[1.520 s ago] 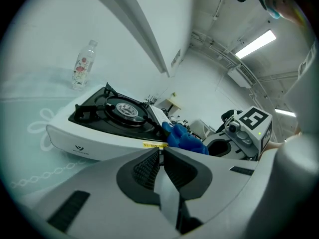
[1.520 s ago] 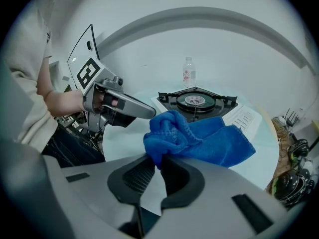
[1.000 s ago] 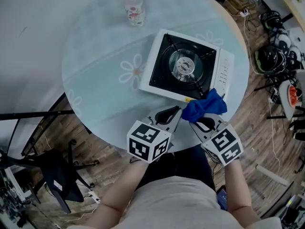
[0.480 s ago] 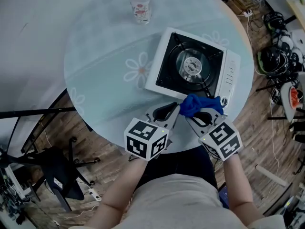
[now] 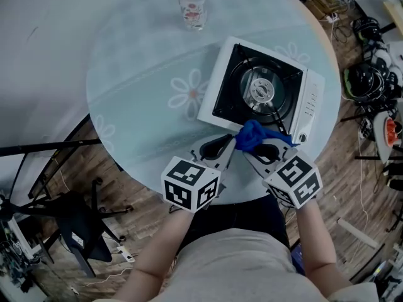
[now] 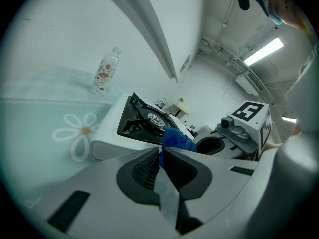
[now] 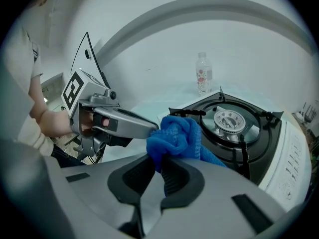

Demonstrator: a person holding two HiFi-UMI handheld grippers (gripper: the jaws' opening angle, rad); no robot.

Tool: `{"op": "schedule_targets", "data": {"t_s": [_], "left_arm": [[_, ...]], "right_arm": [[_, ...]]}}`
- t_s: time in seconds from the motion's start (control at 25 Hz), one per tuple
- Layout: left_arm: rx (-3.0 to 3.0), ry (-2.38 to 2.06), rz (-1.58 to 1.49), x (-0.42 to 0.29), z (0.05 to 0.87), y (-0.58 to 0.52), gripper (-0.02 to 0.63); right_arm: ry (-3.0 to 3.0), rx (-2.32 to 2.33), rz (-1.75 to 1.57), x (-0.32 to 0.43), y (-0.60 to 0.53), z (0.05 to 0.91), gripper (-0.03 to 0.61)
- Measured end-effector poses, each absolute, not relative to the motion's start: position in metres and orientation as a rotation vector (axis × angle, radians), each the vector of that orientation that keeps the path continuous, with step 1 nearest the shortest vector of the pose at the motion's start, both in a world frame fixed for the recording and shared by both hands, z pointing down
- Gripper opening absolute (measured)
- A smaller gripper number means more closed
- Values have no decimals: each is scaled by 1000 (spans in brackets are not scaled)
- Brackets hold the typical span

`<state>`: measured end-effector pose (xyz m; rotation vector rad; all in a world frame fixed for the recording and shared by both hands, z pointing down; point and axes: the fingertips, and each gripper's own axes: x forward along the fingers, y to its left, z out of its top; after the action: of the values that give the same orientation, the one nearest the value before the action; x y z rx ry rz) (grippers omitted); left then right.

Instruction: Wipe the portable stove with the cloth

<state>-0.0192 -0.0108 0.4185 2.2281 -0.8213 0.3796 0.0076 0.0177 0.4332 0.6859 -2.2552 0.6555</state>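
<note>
Black chair (image 5: 72, 225) lower left, beside table (image 5: 138, 68); bottle (image 5: 192, 8) top centre, well apart from the rest. L gripper (image 5: 232, 142) & R gripper (image 5: 247, 151), bottom centre, both clenched on blue cloth (image 5: 255, 133), which is bunched over near edge of stove (image 5: 312, 102), centre-right. Cable clutter (image 5: 365, 80) on floor, far right.

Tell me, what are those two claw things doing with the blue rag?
A person is holding a gripper in each hand. The left gripper and the right gripper are both pinched shut on a bunched blue cloth. The cloth sits at the near edge of the portable stove on the round table, not yet over the burner. It looks like they are getting ready to wipe the stove. A small bottle stands on the far side.
</note>
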Motion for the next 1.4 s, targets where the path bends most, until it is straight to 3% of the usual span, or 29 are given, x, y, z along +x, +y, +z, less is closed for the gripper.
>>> {"op": "schedule_targets", "data": {"t_s": [1.4], "left_arm": [[2116, -963, 295, -85, 424, -31, 41]], "right_arm": [[-2287, 523, 652, -55, -4, 436, 49]]}}
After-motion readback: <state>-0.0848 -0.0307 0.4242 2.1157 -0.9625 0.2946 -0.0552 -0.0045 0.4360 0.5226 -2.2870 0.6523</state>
